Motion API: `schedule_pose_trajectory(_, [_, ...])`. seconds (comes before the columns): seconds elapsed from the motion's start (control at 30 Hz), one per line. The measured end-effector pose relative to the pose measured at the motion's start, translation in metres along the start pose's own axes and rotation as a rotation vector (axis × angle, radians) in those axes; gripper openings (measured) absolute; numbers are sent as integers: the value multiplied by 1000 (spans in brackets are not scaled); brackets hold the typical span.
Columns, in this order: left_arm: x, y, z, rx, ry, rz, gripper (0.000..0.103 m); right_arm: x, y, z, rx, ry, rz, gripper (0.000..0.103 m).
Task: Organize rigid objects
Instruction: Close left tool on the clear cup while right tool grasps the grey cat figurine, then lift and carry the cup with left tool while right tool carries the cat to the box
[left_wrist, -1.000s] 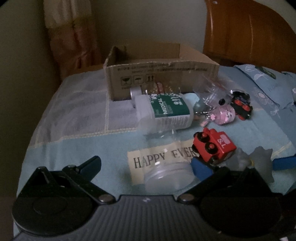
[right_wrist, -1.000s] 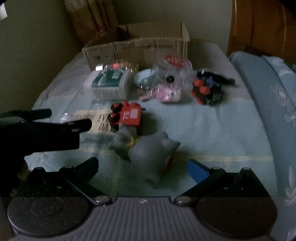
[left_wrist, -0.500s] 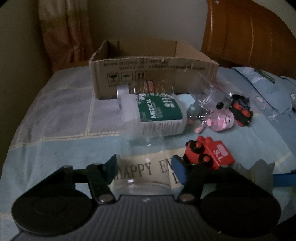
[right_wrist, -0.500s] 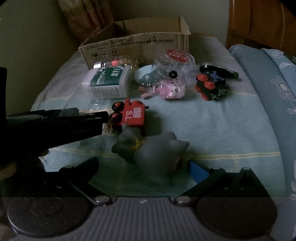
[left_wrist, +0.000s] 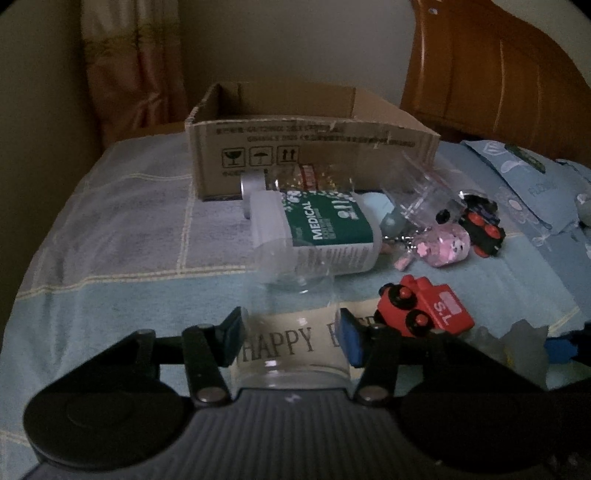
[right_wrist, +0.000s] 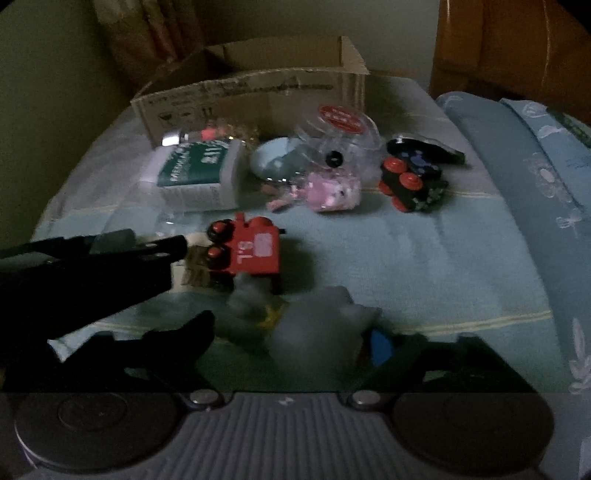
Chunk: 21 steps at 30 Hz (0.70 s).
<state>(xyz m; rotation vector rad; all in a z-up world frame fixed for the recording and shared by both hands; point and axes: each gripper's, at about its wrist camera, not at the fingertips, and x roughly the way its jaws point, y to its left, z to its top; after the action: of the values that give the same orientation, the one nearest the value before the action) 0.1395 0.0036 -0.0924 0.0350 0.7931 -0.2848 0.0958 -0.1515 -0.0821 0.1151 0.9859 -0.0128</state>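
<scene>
A clear plastic jar (left_wrist: 291, 314) lies on the blue bedspread with its mouth toward me, over the words "HAPPY". My left gripper (left_wrist: 291, 341) is shut on it, one pad against each side. In the right wrist view the grey toy animal (right_wrist: 314, 332) sits between the fingers of my right gripper (right_wrist: 295, 336). Those jaws are closing. The blue pad is close to the toy's right side, and a gap shows at the left finger. The open cardboard box (left_wrist: 314, 147) stands at the back of the bed.
A white "MEDICAL" bottle (left_wrist: 325, 229), a red toy train (left_wrist: 424, 314), a pink pig keychain (left_wrist: 443, 245), a black toy train (left_wrist: 484, 229) and a clear round tub (right_wrist: 340, 136) lie in front of the box. A wooden headboard (left_wrist: 498, 74) rises at the back right.
The left jaws went from wide open to shut on the clear jar. The right jaws narrowed around the grey toy. Both views have drawn slightly closer to their objects.
</scene>
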Motion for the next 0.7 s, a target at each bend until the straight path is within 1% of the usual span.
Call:
schedule_pose_trajectory(0.13, [-2, 1, 0, 6, 3, -5, 52, -2, -8, 1, 18, 2, 23, 79])
schedule_pose_trajectory(0.23, [-5, 1, 1, 12, 5, -11, 52, -3, -9, 1, -6, 6, 17, 79])
schedule_pose_trajectory(0.4, [-11, 1, 2, 38, 21, -20, 52, -12, -13, 2, -31, -12, 36, 79])
schedule_pose_trajectory(0.6, [-26, -2, 4, 111, 49, -40, 51, -27, -21, 6, -80, -34, 76, 79])
schedule_pose_trajectory(0.7, [-34, -3, 7, 136, 68, -62, 51, -33, -25, 10, -97, -39, 96, 79])
